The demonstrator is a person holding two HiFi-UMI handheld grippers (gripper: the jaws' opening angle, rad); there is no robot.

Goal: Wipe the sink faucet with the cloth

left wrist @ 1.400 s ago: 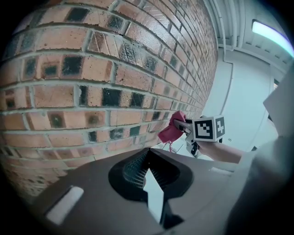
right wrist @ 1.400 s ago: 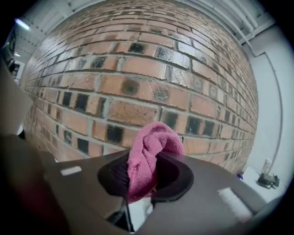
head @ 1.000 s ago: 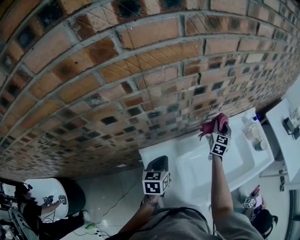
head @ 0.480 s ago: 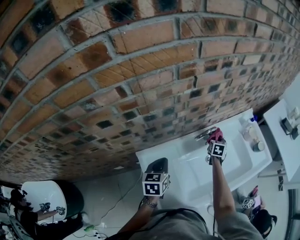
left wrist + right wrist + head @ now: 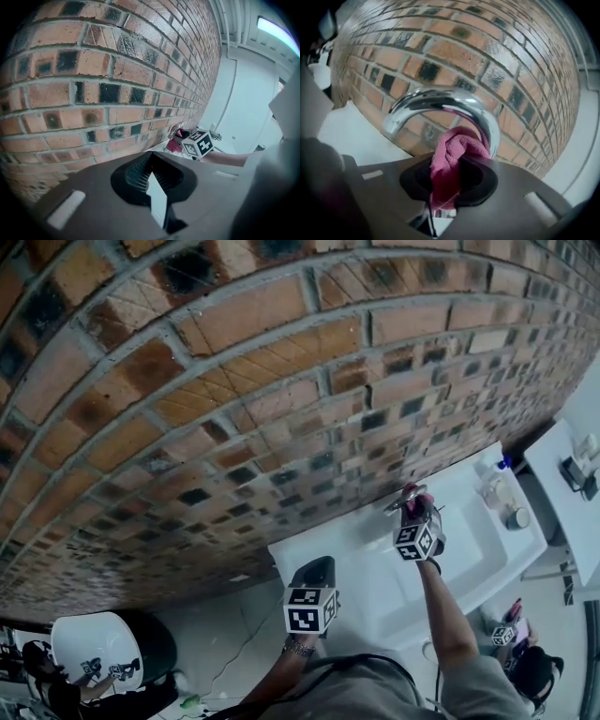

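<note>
One white rectangular ceramic sink (image 5: 487,554), one curved chrome faucet (image 5: 440,105) at its back edge, one crumpled magenta cloth (image 5: 449,152), two small containers at the sink's right corner, a clear bottle (image 5: 492,488) and a squat jar (image 5: 517,519), two grey grippers, left gripper (image 5: 317,566) and right gripper (image 5: 412,507), one brick wall (image 5: 234,381)

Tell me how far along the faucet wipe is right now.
Done: the cloth is clamped in the right gripper. In hand: it sits against the curved neck of the faucet, so wiping looks under way. Left: the spout tip and base are not under the cloth at this moment. The left gripper is shut, empty, well clear of the faucet.
</note>
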